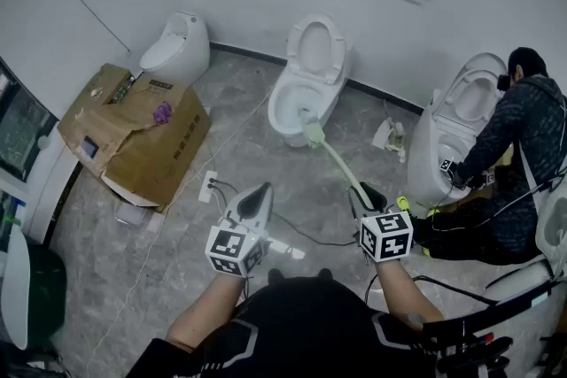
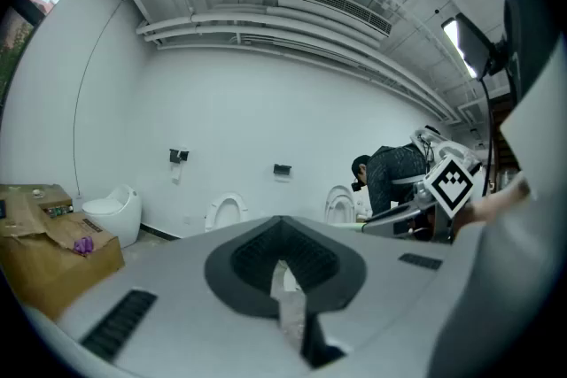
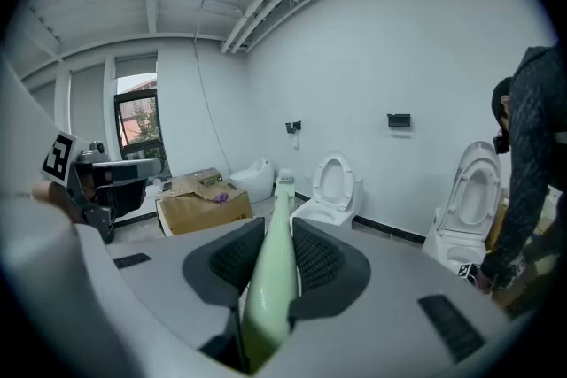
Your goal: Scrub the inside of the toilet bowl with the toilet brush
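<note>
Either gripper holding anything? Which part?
The right gripper clamps the toilet brush near the end of its handle. The left gripper holds nothing, jaws together.

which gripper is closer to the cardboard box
Left. The left gripper is to the right of the cardboard box; the right gripper, holding the toilet brush, is farther right.

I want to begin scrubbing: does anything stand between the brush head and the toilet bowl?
Nothing visible does. The right tool grips the toilet brush; its head is at the front of the toilet bowl, lid raised.
</note>
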Demonstrator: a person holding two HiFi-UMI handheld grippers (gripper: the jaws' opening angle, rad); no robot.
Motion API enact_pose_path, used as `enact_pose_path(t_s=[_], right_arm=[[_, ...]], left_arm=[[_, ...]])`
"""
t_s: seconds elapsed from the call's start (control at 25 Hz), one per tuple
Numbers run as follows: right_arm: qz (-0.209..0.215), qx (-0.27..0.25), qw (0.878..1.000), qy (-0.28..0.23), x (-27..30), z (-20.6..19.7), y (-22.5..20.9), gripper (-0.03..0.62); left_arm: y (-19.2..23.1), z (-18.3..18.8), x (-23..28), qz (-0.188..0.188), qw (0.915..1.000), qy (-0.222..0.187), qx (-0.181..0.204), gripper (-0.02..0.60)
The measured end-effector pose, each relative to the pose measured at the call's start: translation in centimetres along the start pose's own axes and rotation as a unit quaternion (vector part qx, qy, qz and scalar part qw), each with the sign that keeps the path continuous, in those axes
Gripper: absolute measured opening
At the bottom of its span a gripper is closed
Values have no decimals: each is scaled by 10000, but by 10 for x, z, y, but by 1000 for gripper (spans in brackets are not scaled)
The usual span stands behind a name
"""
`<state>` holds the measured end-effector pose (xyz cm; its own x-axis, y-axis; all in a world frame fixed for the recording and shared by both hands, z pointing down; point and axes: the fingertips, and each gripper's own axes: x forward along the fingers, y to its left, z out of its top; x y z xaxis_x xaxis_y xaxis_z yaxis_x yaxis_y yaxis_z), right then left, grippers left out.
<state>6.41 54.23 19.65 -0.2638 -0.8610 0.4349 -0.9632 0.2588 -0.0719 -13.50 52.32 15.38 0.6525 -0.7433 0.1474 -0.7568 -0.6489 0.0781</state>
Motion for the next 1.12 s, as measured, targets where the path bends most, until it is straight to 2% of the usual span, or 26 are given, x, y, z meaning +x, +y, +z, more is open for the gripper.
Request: enact_pose_path(t_s=[0.4,0.6,1.12], right_arm=[[-1,16,10000,-36,-3,3,13,106],[-46,207,9997,-129,-2,1,16,106],[-146,193,9997,-73,22,5,59,106]], left_arm=[[8,2,-15,71,10000,-34,22,9],[12,-3,-20,51,10000,-33,-14,9],[50,-10,-40,-225,9997,-103,28,9]])
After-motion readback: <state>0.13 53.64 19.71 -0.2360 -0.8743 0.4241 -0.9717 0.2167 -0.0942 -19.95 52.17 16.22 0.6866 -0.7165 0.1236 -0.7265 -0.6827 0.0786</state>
